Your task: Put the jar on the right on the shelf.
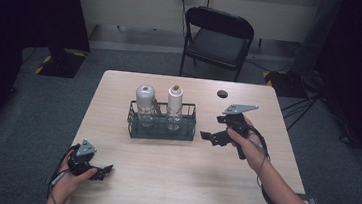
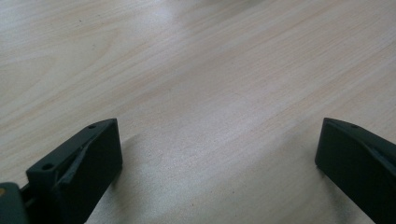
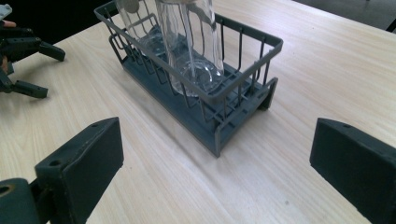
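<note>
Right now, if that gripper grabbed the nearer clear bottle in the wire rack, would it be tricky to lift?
Probably a little. The clear bottle looks smooth and glossy, so it may slip between the open jaws of the right gripper. It stands tall and narrow, so a sideways nudge might tip it, though the wire rack around its base should steady it. It looks empty, so likely light.

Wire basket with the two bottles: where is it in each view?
High view: the wire basket sits at table centre, left of the right gripper.
Right gripper view: the basket fills the upper middle, its near end corner pointing toward the open jaws.
Left gripper view: not in it; bare wooden table between the open jaws.
Shared landmark: the light wood table.
</note>
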`<move>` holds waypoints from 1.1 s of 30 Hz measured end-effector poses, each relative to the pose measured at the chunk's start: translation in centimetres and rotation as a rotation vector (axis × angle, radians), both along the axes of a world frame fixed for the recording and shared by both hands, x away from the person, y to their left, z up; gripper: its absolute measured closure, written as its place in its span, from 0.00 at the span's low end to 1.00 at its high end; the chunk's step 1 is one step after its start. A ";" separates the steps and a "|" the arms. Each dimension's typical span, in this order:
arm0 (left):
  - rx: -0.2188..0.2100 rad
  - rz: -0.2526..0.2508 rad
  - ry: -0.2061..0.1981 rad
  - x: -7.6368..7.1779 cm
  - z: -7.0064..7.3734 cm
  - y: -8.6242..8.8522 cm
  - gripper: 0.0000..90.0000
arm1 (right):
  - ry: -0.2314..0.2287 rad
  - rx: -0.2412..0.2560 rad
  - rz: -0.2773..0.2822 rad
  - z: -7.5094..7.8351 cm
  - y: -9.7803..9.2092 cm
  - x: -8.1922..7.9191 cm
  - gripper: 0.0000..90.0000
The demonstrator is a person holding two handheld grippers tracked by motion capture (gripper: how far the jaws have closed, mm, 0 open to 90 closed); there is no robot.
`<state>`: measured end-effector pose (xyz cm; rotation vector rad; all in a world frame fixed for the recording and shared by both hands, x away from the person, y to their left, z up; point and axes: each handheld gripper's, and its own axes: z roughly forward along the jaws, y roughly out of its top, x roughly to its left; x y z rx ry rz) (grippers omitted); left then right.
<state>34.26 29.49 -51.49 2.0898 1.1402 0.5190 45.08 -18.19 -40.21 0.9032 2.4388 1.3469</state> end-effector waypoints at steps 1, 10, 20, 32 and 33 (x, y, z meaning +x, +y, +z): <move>0.000 0.000 0.000 0.0 0.0 0.0 0.00 | 0.002 -0.001 -0.001 -0.1 -0.2 -0.1 0.02; 0.000 0.000 0.000 0.0 0.0 0.0 0.00 | 0.014 -0.007 -0.003 -1.2 -1.5 -0.7 0.02; 0.000 0.000 0.000 0.0 0.0 0.0 0.00 | 0.030 -0.005 -0.012 -2.1 -2.9 -1.3 0.02; 0.000 0.000 0.000 0.0 0.0 0.0 0.00 | 0.061 0.003 -0.031 -3.8 -4.7 -2.3 0.02; 0.000 0.000 0.000 0.0 0.0 0.0 0.00 | 0.061 0.004 -0.033 -3.9 -4.9 -2.4 0.02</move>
